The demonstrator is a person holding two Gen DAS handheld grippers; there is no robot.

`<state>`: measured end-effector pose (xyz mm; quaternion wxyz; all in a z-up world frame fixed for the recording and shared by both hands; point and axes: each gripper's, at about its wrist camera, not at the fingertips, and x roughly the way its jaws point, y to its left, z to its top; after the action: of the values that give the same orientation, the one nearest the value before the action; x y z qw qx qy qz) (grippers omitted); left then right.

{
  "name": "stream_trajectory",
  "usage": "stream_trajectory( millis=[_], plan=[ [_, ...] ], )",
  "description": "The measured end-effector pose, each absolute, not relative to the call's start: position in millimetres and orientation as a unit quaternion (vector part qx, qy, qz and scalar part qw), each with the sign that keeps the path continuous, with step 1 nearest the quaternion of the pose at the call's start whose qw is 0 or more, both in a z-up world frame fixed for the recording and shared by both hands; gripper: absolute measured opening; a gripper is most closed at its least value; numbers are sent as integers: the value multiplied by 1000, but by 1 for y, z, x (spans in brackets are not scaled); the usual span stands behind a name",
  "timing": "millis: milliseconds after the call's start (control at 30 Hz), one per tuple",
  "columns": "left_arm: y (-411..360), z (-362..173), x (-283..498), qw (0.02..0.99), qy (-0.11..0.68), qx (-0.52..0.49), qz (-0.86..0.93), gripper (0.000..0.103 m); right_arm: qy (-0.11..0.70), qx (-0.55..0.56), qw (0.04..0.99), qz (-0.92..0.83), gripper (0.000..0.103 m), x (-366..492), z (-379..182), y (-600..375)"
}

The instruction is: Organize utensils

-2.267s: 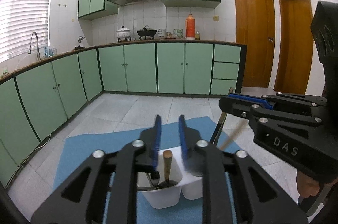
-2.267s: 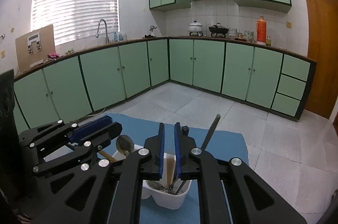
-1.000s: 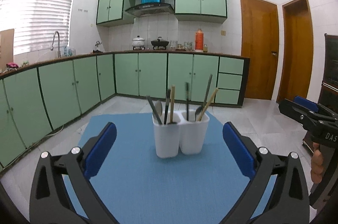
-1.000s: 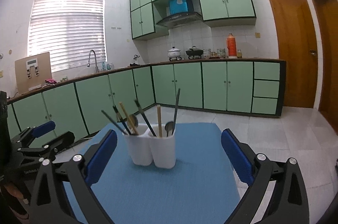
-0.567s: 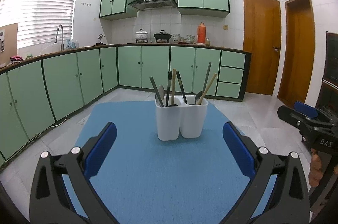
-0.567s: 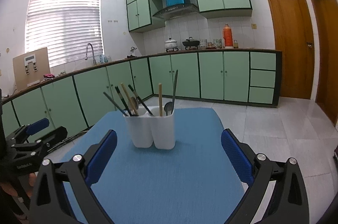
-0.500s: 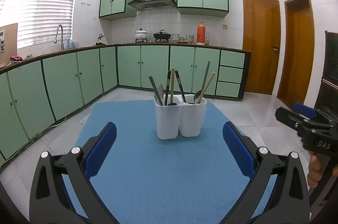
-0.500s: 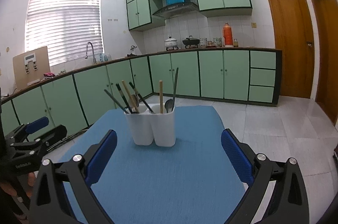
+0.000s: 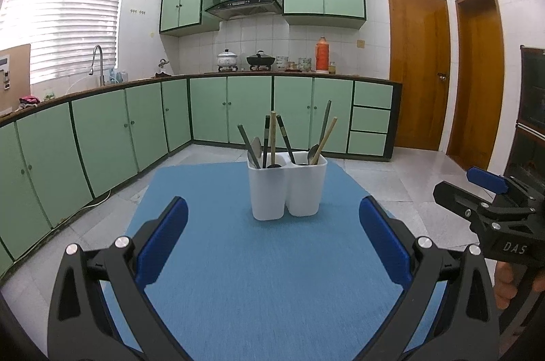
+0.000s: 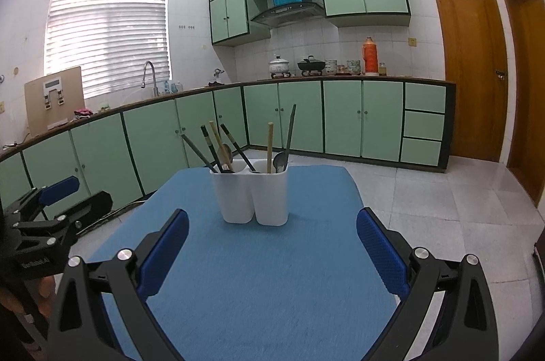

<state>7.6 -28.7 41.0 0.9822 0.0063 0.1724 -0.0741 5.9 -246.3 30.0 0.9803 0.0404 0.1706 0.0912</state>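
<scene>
A white two-compartment utensil holder [image 9: 287,187] stands upright on the blue mat [image 9: 265,275]; it also shows in the right wrist view [image 10: 253,195]. Spoons, chopsticks and dark-handled utensils [image 9: 272,139] stand in both compartments [image 10: 221,146]. My left gripper [image 9: 272,235] is open and empty, well back from the holder. My right gripper [image 10: 272,238] is open and empty, also well back. The right gripper shows at the right edge of the left wrist view [image 9: 490,207], the left gripper at the left edge of the right wrist view [image 10: 51,207].
The mat covers a table whose far edge lies just behind the holder. Green kitchen cabinets [image 9: 136,129] run along the back and left, with a sink tap [image 9: 97,61] and pots [image 9: 226,57] on the counter. Wooden doors [image 9: 419,68] stand at right.
Both grippers were shut over the holder 2.3 s ago; they have since opened and pulled back and down. In the last half second the views barely shifted.
</scene>
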Motion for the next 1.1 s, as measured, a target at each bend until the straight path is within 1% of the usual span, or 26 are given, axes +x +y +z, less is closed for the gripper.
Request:
stream_trajectory(
  millis=[533, 1100],
  plan=[
    [-27, 40, -6, 982, 174, 1, -66, 98, 172, 33, 980, 96, 97, 0, 35, -238],
    [-28, 41, 6, 976, 211, -10, -55, 98, 206, 24, 974, 95, 97, 11, 32, -232]
  ],
)
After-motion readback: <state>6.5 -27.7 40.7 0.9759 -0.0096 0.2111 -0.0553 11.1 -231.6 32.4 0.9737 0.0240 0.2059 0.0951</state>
